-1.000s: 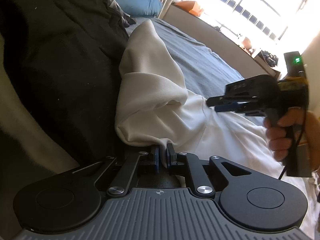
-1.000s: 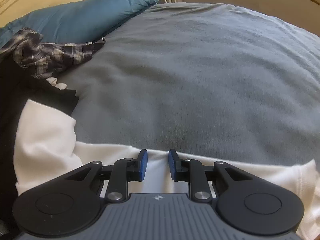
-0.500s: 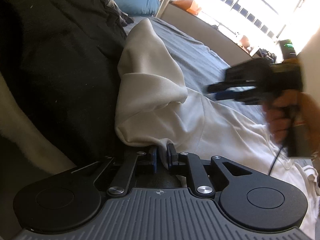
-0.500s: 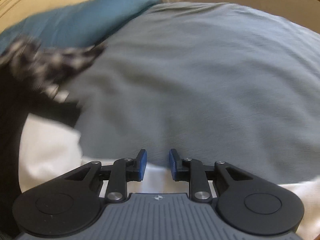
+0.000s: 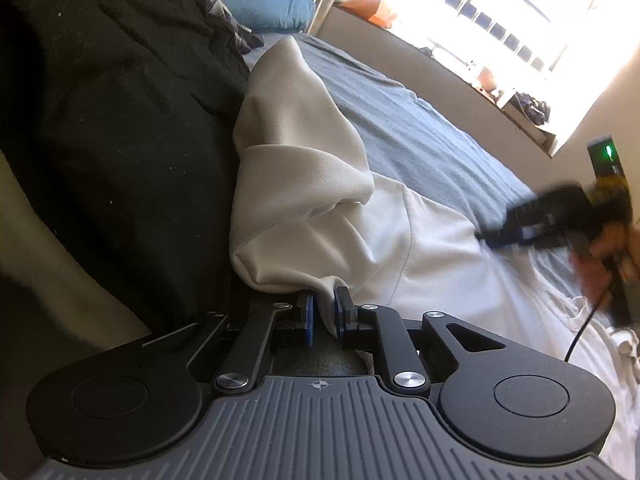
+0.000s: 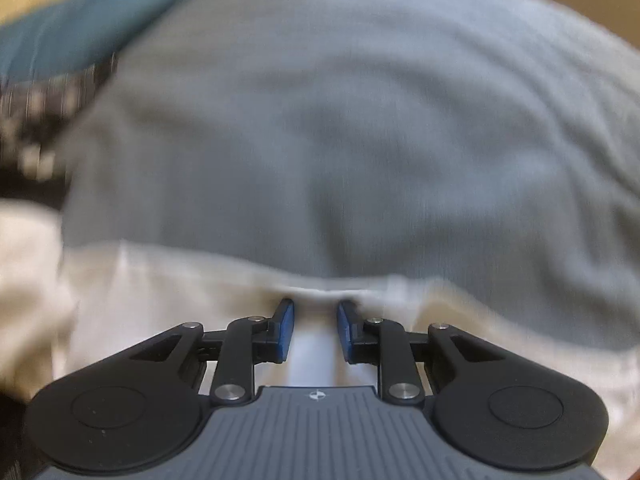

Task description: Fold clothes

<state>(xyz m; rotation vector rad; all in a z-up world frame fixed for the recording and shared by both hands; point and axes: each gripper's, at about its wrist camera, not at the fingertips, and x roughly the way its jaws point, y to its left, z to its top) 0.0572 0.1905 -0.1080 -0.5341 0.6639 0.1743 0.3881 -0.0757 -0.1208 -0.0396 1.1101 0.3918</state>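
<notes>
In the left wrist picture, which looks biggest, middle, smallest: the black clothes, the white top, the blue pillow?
1. black clothes, though nearest the camera
2. white top
3. blue pillow, though farthest away

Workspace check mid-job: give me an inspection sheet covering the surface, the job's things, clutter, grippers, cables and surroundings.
Surface: bed with grey blanket, mostly bare beyond the garment.
Job's things: white garment spread on the blanket, one part bunched near the left gripper.
Clutter: black fabric heaped beside the garment; plaid garment and blue pillow at the far end.
Grippers: left gripper shut on a fold of the white garment; right gripper open, blurred, over the garment's edge, gripping nothing.
Cables: black cable hanging below the hand that holds the right gripper.
Surroundings: bright window above a ledge with small items.
</notes>
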